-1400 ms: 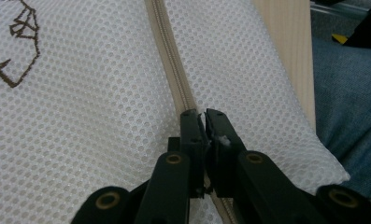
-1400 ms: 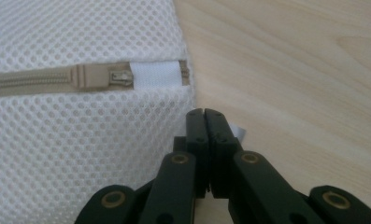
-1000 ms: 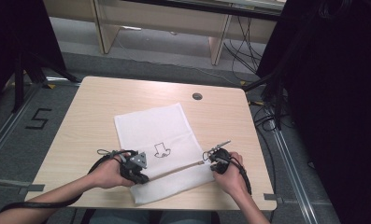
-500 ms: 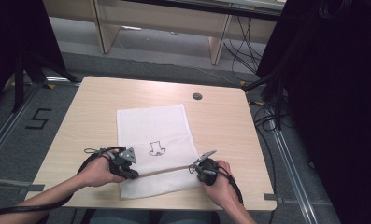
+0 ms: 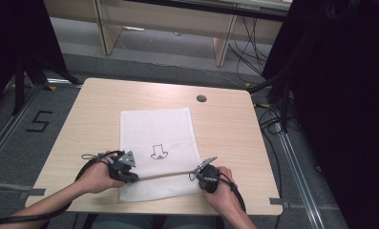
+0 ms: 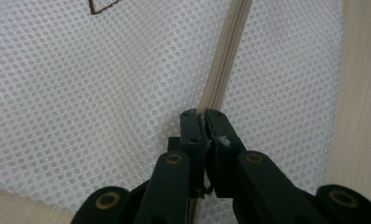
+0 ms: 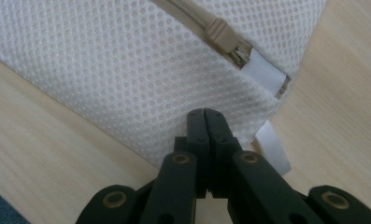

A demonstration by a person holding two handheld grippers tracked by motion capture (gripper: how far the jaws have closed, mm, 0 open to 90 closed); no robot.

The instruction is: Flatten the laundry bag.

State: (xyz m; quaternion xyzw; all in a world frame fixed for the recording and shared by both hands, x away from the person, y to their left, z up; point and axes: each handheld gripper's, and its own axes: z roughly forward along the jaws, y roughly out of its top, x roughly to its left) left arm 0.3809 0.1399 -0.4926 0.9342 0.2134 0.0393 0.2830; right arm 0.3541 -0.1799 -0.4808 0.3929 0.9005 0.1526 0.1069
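While my two forearms come in over the near edge of the pale wooden table (image 5: 225,124), each hand carries a black two-jaw gripper down at the near end of the white mesh laundry bag (image 5: 153,129). My left gripper (image 6: 204,116) is clenched on the bag at the near end of its beige zipper (image 6: 225,56); in the left gripper view my jaws meet on a pinch of the mesh and the zipper tape, with a scrap of white fabric showing between the pads. From above, that left gripper (image 5: 130,175) sits on the bag's left side, my hand resting on the table beside it.

My right gripper (image 7: 206,119) is clenched as well, jaws pressed flat together at the folded edge of the mesh near the bag's corner; whether any fabric is caught between them I cannot tell. Just beyond my tips there lies the beige zipper slider (image 7: 225,39), parked at the end of its track against a small white fabric tab (image 7: 267,74). In the high view the right gripper (image 5: 199,174) is at the bag's right edge.

Between my two grippers the zipper (image 5: 165,175) runs as a taut, nearly straight line across the bag's near end. Farther out the bag lies flat on the middle of the table, with a small dark outline drawing (image 5: 159,151) printed on it. Beyond it, a round dark cable port (image 5: 201,98) is set into the tabletop near the far edge.
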